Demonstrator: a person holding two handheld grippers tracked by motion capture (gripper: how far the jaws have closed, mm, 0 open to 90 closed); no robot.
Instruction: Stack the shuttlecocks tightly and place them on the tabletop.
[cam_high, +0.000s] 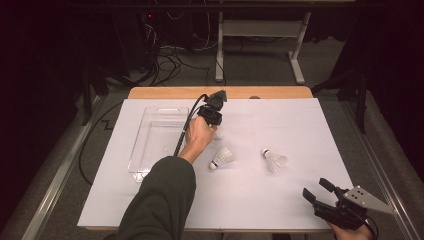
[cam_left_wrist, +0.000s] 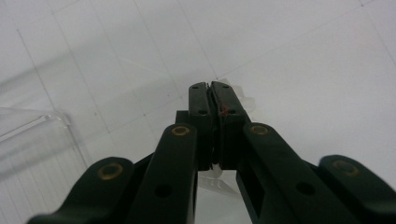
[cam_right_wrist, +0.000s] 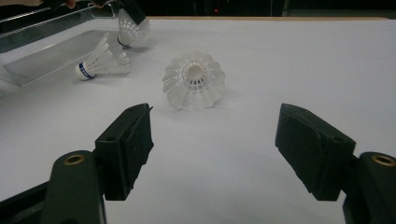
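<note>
The counter (cam_high: 300, 150) takes up the middle of the high view, covered by a white sheet, with a strip of bare wood showing along its top edge. A clear plastic tray (cam_high: 150, 150) lies on the sheet at centre left of the frame, long side running up and down.

A sleeved forearm comes in from the bottom centre of the high view and reaches to the upper middle, where the left tool (cam_high: 215, 116) sits just right of the tray's upper right corner. In the left gripper view its jaws are clenched on a white shuttlecock (cam_left_wrist: 236, 95), bits of white skirt showing beside and below the pads. The right gripper view shows that same shuttlecock (cam_right_wrist: 132, 29) at the upper left, held beside the tray.

The right tool (cam_high: 315, 192) rests at the lower right corner of the high view, jaws spread wide and released, nothing between them.

Two more shuttlecocks lie on the sheet in mid-frame: a blue-banded shuttlecock (cam_high: 222, 158) on its side just below the left hand, and a second loose shuttlecock (cam_high: 274, 160) to its right, well apart from it.
</note>
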